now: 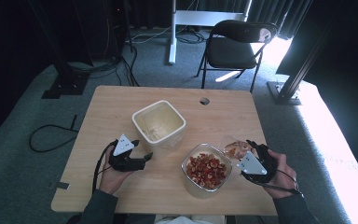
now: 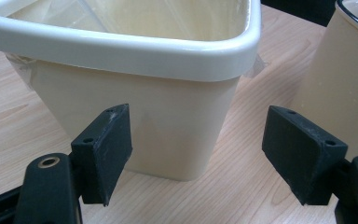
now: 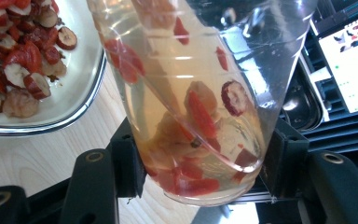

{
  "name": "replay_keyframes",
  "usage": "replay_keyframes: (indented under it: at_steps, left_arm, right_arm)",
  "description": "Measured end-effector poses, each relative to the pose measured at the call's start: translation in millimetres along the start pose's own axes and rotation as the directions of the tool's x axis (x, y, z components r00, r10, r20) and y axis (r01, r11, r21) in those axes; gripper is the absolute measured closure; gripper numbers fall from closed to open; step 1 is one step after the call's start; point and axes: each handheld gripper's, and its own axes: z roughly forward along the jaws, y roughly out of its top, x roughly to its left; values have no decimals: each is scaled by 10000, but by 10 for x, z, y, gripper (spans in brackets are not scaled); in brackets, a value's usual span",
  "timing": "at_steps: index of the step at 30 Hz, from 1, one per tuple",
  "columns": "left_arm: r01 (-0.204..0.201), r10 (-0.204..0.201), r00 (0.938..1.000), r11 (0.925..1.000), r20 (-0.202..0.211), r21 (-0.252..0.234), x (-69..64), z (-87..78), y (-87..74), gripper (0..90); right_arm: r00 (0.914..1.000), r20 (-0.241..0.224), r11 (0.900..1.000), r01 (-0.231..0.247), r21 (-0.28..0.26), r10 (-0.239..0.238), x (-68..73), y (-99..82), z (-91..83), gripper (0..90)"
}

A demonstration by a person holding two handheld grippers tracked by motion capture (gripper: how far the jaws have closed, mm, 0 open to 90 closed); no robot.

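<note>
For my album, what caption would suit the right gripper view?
Right gripper clamps a clear plastic cup of red dried fruit slices, tilted beside a bowl of the same.

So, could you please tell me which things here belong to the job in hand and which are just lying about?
In use:
- clear cup of red fruit slices, held in the right tongs
- bowl of slices
- empty cream tub, in front of the open left tongs

Lying about:
- folding chair
- floor cables
</note>
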Motion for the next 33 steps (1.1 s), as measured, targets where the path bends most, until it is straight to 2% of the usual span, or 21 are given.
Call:
replay_keyframes:
  at_steps: [6, 13, 17, 18, 19, 22, 24, 27, 30, 32, 33]
  left_arm:
    - [44, -44, 10000, 10000, -14, -41, 6, -7, 0, 248]
    - [62, -63, 10000, 9999, -8, -80, 7, -10, -1, 248]
    - [72, -73, 10000, 9999, -7, -90, 6, -12, -1, 248]
    - [72, -73, 10000, 9999, -7, -90, 6, -12, -1, 248]
    - [80, -80, 10000, 9999, 0, -101, 7, -11, -2, 248]
    - [83, -83, 10000, 9999, 14, -113, 4, -11, -1, 248]
    - [85, -85, 10000, 9999, 15, -113, 5, -11, -1, 248]
    - [94, -93, 10000, 9999, 33, -124, 5, -11, -1, 247]
    - [100, -99, 9999, 9999, 31, -125, 5, -11, -1, 248]
    - [100, -100, 9999, 9999, 26, -130, 8, -13, 0, 248]
    - [101, -101, 9999, 9999, 22, -131, 8, -14, 0, 248]
  right_arm:
    - [9977, 193, 9978, 650, 150, -653, 16, 54, -10, 425]
    - [9876, 394, 9876, 1504, 441, -1522, 42, 126, -12, 426]
    - [9842, 449, 9843, 1689, 517, -1712, 38, 145, -4, 426]
    - [9819, 512, 9823, 1795, 538, -1822, 37, 152, -1, 426]
    - [9745, 651, 9751, 2101, 705, -2147, 40, 166, 7, 425]
    - [9718, 662, 9723, 2214, 752, -2264, 40, 177, 12, 425]
    - [9670, 746, 9678, 2371, 852, -2434, 43, 182, 15, 425]
    - [9496, 997, 9512, 2853, 1176, -2972, 70, 188, 28, 425]
    - [9418, 1024, 9433, 3070, 1265, -3203, 89, 198, 34, 425]
    - [9337, 1119, 9358, 3243, 1383, -3401, 94, 204, 39, 425]
    - [9269, 1186, 9297, 3387, 1448, -3562, 94, 208, 41, 425]
